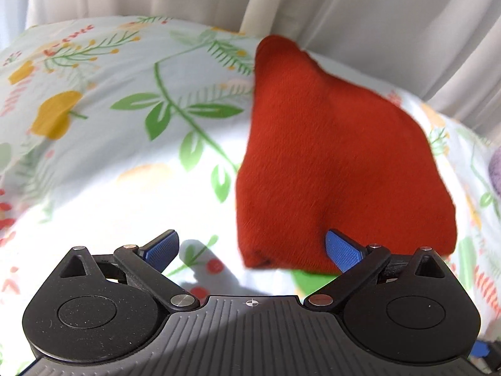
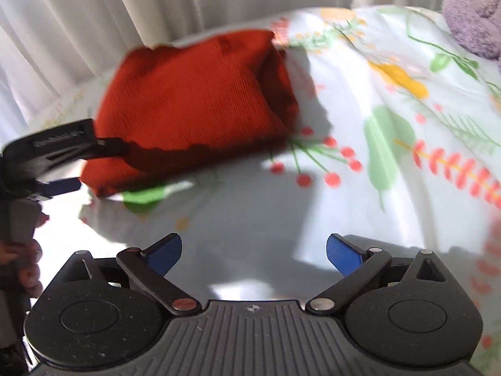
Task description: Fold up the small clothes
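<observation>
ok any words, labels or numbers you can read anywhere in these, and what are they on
Pale embossed lettering on the side of the left gripper, seen from the right wrist view: too blurred to read.
Reddish letter-like marks on the flowered sheet: too blurred to tell if they are writing.
Red cloth, purple cloth: no text shows.

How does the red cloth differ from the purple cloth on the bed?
The red cloth is a folded bundle beside the left gripper; the purple cloth is a fuzzy, rumpled heap at the far edge, away from both grippers. The red looks finely knit, the purple plush. Both lie on the floral sheet.
</observation>
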The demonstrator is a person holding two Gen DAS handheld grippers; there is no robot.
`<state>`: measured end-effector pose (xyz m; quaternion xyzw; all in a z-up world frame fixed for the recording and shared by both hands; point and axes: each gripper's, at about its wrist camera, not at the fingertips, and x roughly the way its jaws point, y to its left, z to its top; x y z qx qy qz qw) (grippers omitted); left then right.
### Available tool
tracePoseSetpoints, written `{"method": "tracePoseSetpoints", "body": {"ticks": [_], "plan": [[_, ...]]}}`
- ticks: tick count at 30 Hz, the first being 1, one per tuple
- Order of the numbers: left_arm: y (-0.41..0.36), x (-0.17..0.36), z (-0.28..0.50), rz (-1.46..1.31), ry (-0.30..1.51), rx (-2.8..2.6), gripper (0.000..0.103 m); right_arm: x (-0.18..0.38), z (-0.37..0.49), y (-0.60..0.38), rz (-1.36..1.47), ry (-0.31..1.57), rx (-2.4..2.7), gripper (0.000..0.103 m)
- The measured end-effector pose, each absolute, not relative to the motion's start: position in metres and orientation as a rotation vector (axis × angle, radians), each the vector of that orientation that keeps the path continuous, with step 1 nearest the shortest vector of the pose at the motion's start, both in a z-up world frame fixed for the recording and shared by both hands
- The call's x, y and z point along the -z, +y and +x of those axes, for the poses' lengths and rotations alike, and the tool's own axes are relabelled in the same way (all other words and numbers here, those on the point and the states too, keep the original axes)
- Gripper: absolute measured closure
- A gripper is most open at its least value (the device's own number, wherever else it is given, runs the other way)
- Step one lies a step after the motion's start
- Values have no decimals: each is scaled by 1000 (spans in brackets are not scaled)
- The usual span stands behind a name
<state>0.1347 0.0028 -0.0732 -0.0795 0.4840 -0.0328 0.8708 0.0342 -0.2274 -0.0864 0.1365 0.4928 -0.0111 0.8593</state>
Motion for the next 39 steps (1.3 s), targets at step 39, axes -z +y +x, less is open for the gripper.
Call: {"method": "tracePoseSetpoints", "body": {"ticks": [39], "plan": [[-12,30,109,62,1081,-69,0,34,84,-198,81,1123,100,4]]}}
